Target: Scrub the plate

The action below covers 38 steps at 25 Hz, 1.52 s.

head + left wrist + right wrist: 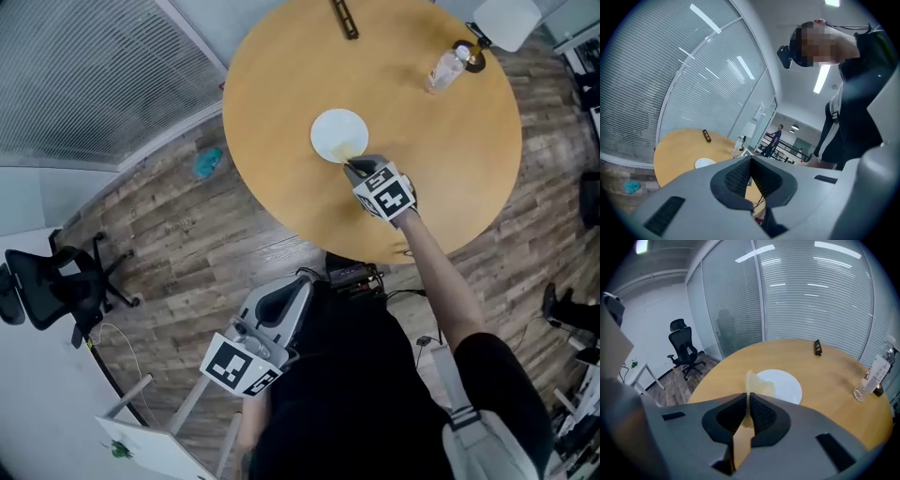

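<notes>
The light is bright and even, coming from ceiling strips [821,78] overhead. Their streaks glare in the glass wall [693,84] in both claw views. Shadows on the round surface [281,112] are faint and soft-edged. The white plate [338,134] is close to washed out in the head view. That view is sharp, though straight lines bow toward its borders. Both claw views are strongly fisheyed, with dark rounded corners. The grey bodies of the left claw [751,160] and the right claw [747,400] are soft, being too near the lens. The sponge [758,386] pinched in the right one is slightly blurred, while the far room is clear.
</notes>
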{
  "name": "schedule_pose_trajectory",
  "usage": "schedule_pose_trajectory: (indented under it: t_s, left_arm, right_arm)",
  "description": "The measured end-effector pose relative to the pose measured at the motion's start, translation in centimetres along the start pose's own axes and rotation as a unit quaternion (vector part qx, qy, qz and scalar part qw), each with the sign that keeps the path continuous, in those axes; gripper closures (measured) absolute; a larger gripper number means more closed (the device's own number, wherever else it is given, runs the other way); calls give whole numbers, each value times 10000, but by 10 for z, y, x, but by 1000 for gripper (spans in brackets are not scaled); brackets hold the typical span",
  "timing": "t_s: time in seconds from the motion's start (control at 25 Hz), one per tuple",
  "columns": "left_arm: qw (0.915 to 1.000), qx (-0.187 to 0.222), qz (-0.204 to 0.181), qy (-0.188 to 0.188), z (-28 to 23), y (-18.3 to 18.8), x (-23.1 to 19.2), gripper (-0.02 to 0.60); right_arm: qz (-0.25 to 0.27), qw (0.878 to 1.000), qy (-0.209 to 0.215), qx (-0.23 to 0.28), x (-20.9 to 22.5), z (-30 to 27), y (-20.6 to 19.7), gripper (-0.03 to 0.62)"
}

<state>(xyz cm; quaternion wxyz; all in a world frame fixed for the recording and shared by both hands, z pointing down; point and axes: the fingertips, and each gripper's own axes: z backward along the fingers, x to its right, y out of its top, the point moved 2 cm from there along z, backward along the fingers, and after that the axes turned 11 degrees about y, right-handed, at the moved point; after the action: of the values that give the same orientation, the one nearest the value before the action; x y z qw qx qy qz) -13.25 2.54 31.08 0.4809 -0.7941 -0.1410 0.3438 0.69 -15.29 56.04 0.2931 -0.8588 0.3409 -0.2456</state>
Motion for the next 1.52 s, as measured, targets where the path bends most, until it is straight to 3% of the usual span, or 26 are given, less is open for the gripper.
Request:
schedule_pose_trajectory:
  t_s: [0.24, 0.72, 1.08, 1.52]
  left_arm:
    - [9999, -137, 63, -25, -32, 2, -3, 571]
    - [9996, -183, 198, -26, -62, 0, -5, 571]
    - [9995, -197, 213, -104, -67, 2, -11, 570]
    - [9994, -147, 313, 82, -63, 0, -19, 571]
  right_arm:
    - [200, 9990, 78, -385, 19, -24, -14, 568]
    - [129, 9982, 116, -582, 57, -34, -21, 568]
    - [59, 9979, -79, -641, 86, -39, -8, 568]
    - [199, 9964, -230, -791, 116, -64, 17, 568]
